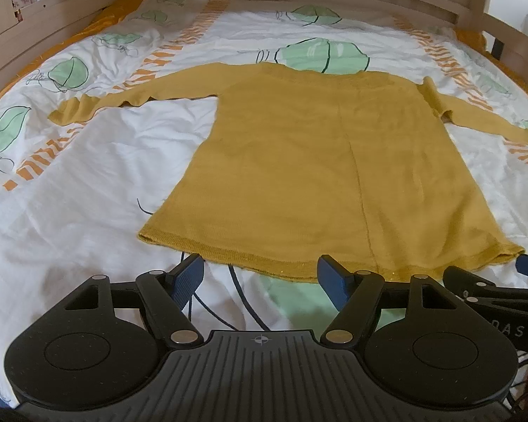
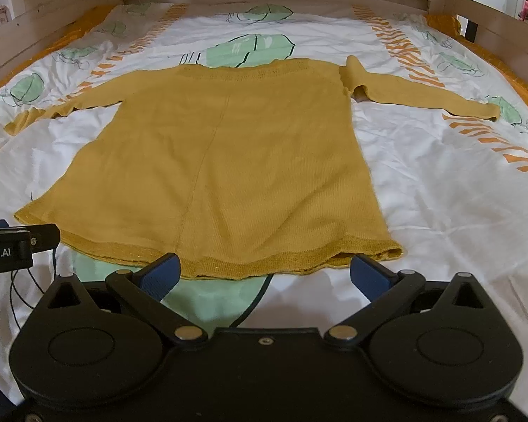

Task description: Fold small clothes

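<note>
Through my left wrist camera, my left gripper [image 1: 260, 274] stood open and empty just short of the hem of the mustard sweater [image 1: 299, 161], spread flat on the quilt [image 1: 88, 183]. Through the right, my right gripper [image 2: 264, 270] gaped likewise. A shallow pinch could catch the quilt, or only one layer.

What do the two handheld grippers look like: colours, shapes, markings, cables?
Both are matte black. The left gripper has two round housings, angled link arms with silver pivot pins, blue textured fingers and a ribbed centre plate with a small crosshair mark. The right gripper matches, but its centre plate is plain with one screw. White lettering shows on each body's side, and thin dark cables trail beside the left one.
</note>
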`<state>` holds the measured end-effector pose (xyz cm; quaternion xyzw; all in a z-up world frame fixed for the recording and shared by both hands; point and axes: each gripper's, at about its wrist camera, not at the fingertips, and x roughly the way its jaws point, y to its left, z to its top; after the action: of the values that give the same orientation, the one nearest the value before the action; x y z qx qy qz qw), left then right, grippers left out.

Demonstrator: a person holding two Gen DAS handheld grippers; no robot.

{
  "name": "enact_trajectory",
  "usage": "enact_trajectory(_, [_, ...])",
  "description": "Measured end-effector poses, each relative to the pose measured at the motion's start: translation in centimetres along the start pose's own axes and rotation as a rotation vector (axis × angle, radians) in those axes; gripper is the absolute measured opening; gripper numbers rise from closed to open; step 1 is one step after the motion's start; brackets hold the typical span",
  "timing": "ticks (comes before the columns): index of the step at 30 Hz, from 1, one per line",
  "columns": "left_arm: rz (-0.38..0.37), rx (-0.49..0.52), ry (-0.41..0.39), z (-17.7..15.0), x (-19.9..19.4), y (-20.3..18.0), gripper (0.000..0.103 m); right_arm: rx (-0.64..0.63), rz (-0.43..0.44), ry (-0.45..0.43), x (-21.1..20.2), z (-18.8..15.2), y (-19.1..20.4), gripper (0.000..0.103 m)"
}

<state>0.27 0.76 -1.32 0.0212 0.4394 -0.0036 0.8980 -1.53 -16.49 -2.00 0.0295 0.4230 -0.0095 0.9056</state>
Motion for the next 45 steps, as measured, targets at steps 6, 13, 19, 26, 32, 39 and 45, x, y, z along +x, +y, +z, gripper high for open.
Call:
enact_trajectory(6, [0.0, 0.002, 0.014, 0.2, 0.4, 0.1, 0.07, 0.004, -0.004, 0.016, 0.3, 0.2, -0.3, 0.102])
enact_trajectory(13, [0.002, 0.006, 0.029, 0.4, 0.8, 0.0, 0.07, -0.001, -0.004, 0.031, 0.6, 0.4, -0.2, 0.102])
enact_trajectory(19, [0.001, 0.008, 0.043, 1.1, 1.5, 0.0, 0.07, -0.006, 0.0, 0.047, 1.3, 0.9, -0.1, 0.102])
enact_trajectory(26, [0.004, 0.013, 0.043, 2.8, 2.5, 0.1, 0.07, -0.004, -0.004, 0.059, 2.1, 2.1, -0.3, 0.102])
enact_trajectory(32, [0.003, 0.021, 0.043, 4.8, 3.9, 0.1, 0.07, -0.008, 0.005, 0.068, 3.4, 3.9, -0.6, 0.102])
enact_trajectory(39, [-0.019, 0.044, 0.037, 7.6, 6.1, -0.5, 0.07, 0.024, 0.026, 0.066, 5.4, 6.7, -2.2, 0.102])
enact_trajectory(45, [-0.042, 0.073, 0.023, 10.2, 8.4, -1.4, 0.07, 0.023, 0.01, 0.05, 7.4, 9.5, -4.6, 0.102])
